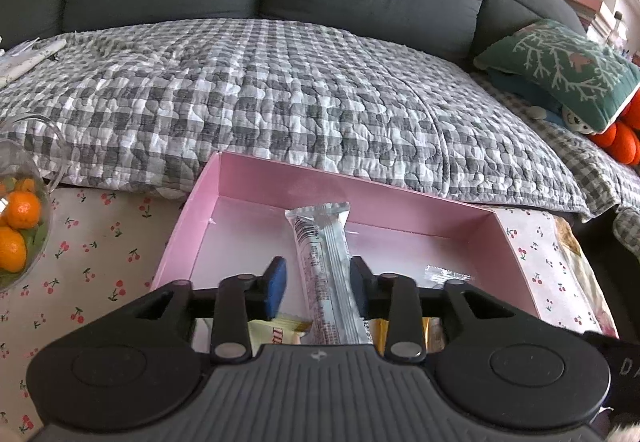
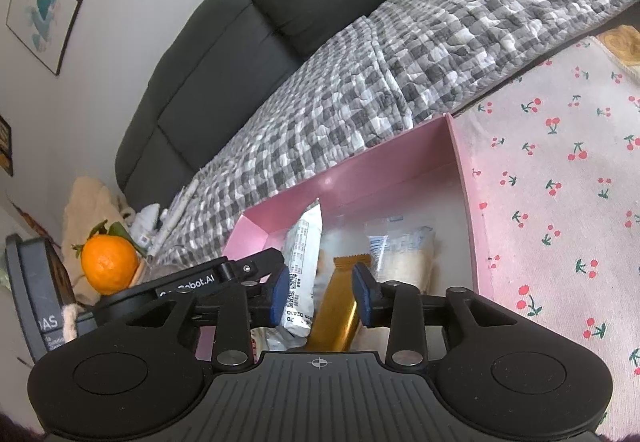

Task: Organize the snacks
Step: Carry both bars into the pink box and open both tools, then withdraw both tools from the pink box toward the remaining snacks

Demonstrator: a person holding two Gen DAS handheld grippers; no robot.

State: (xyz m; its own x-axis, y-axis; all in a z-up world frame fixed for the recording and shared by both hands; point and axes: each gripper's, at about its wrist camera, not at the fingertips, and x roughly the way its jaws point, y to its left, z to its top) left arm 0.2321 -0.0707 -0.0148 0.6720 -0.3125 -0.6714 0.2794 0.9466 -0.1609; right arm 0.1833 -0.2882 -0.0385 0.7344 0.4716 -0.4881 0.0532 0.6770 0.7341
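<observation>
Pink cardboard box [image 1: 224, 178], cherry-printed cream tablecloth [image 1: 100, 254], grey-and-white checked quilted blanket [image 1: 280, 90], gold foil snack bar [image 2: 336, 318].

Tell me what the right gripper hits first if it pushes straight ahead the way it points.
Most likely the gold bar: it lies between the right gripper pads, which are not pressing it, inside the pink box. Past it comes the clear packet, though depth is hard to judge here.
</observation>
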